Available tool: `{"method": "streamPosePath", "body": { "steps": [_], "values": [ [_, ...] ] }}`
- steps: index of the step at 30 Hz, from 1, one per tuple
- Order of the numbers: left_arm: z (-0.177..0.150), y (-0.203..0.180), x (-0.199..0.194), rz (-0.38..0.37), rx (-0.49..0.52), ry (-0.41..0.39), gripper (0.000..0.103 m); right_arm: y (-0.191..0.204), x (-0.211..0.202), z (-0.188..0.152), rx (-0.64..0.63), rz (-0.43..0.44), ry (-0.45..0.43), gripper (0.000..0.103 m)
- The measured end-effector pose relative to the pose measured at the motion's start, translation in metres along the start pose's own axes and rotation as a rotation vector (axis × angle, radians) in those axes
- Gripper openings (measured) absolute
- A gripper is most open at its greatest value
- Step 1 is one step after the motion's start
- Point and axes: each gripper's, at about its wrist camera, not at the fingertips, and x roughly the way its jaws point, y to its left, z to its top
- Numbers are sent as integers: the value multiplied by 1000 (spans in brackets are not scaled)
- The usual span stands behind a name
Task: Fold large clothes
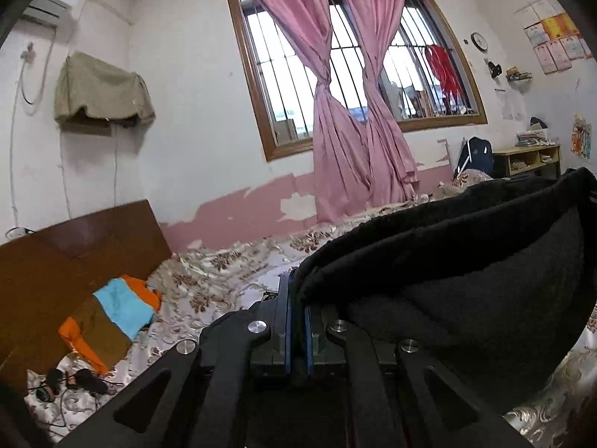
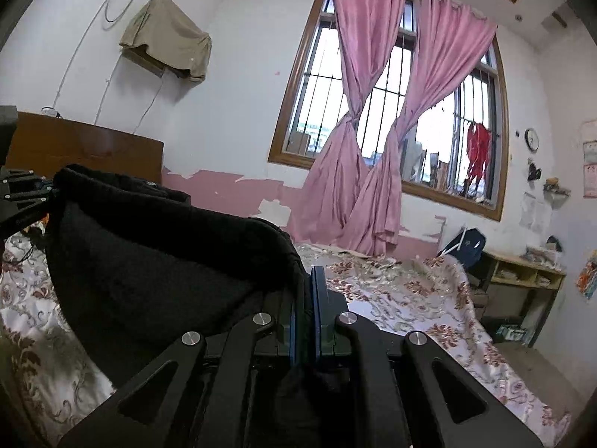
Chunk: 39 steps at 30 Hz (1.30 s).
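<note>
Two corners of the black garment [image 1: 466,261] are pinched, one in the left gripper [image 1: 297,298], one in the right gripper [image 2: 304,298], so it's slung between them above the bed [image 2: 403,298], and no finished fold can be seen yet.

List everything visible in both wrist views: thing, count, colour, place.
black garment: 1, black, lifted above the bed, stretched between both grippers
bed: 1, floral cream cover, below
folded clothes: 1 pile, orange, blue, olive, by the headboard
headboard: 1, brown wood, bed's far end
curtains: 2, pink, knotted at the window
window: 1, brown frame, barred
clock: 1, white face, wall
backpack: 1, dark blue, beside shelf
shelf: 1, wooden, right wall
left gripper: shut on garment
right gripper: shut on garment
</note>
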Motion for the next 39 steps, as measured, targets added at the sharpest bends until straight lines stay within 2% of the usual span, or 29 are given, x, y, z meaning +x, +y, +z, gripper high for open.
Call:
{"method": "streamPosePath", "body": {
  "steps": [5,8,16,19,24,28,32,35,38,39],
  "values": [
    [8,-5,51,-17,27,41,6,-3,58,-2,0,1,27,6],
    [5,-10,90,-31,20,96,6,-4,98,-9,2,10,67,6],
    [-16,-19,185,-75,-22,265,6,1,195,-34,-72,24,194,6],
    [-31,-29,210,-81,3,301,6,1,223,-42,-91,34,252,6],
    [-49,-40,245,-97,21,364,6,5,255,-61,-106,22,321,6],
    [-58,-47,270,-139,41,442,9,13,274,-73,-127,2,376,6],
    [-54,-44,269,-165,18,446,10,20,278,-80,-143,-11,395,6],
    [-51,-43,265,-186,20,444,17,19,275,-79,-138,-6,389,6],
    [-46,-42,258,-203,3,445,32,16,274,-77,-121,5,393,11],
    [-43,-42,254,-194,-2,436,47,14,273,-76,-108,10,397,18]
  ]
}}
